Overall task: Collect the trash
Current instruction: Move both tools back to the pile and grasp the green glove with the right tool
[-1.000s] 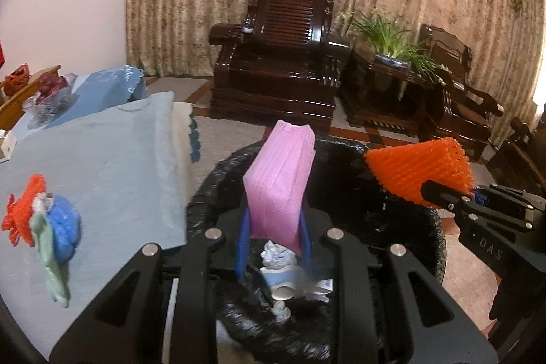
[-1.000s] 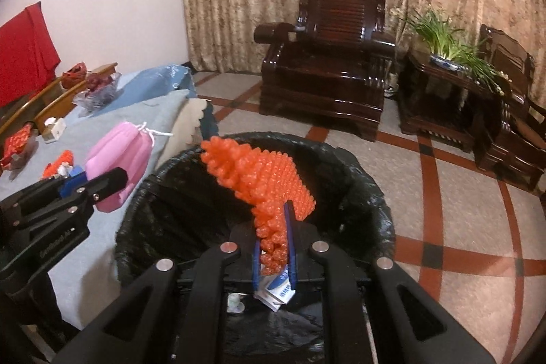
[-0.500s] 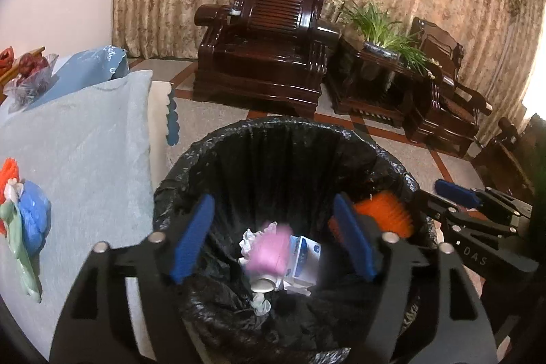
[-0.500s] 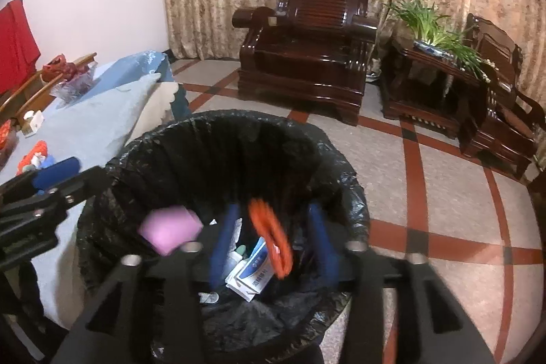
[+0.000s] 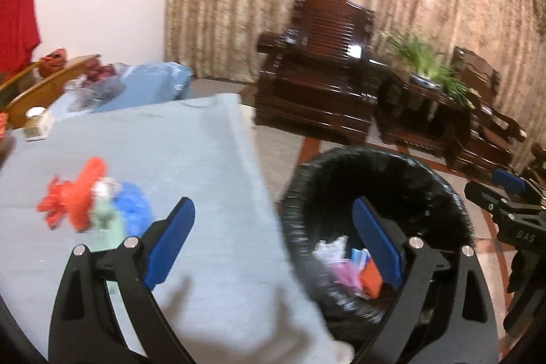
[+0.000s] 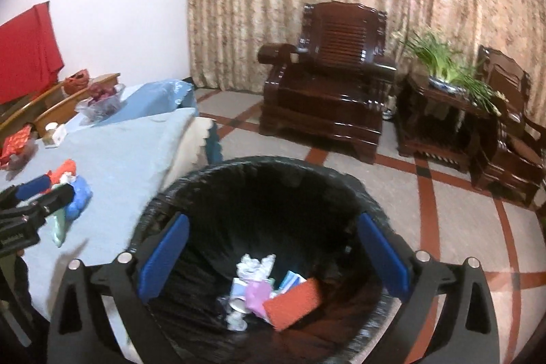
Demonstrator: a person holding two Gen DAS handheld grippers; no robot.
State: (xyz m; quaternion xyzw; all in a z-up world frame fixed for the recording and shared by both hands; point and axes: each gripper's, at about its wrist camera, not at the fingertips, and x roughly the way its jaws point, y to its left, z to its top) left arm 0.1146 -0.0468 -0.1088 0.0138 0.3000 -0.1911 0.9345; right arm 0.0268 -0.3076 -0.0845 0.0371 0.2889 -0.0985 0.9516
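A black-lined trash bin stands on the floor beside a table covered in pale blue cloth. In the bin lie an orange foam net, a pink foam net and crumpled paper. My right gripper hangs over the bin, its jaws opening wide with nothing between them. My left gripper straddles the table edge and the bin rim, its jaws also opening and empty. On the cloth lies a heap of red, green and blue scraps.
Dark wooden armchairs and a side table with a green plant stand before the curtain. A blue bag, a small box and a bowl of red items sit at the table's far end.
Both grippers opened and let go: the pink and orange foam nets fell into the bin. The left gripper then swung left toward the table.
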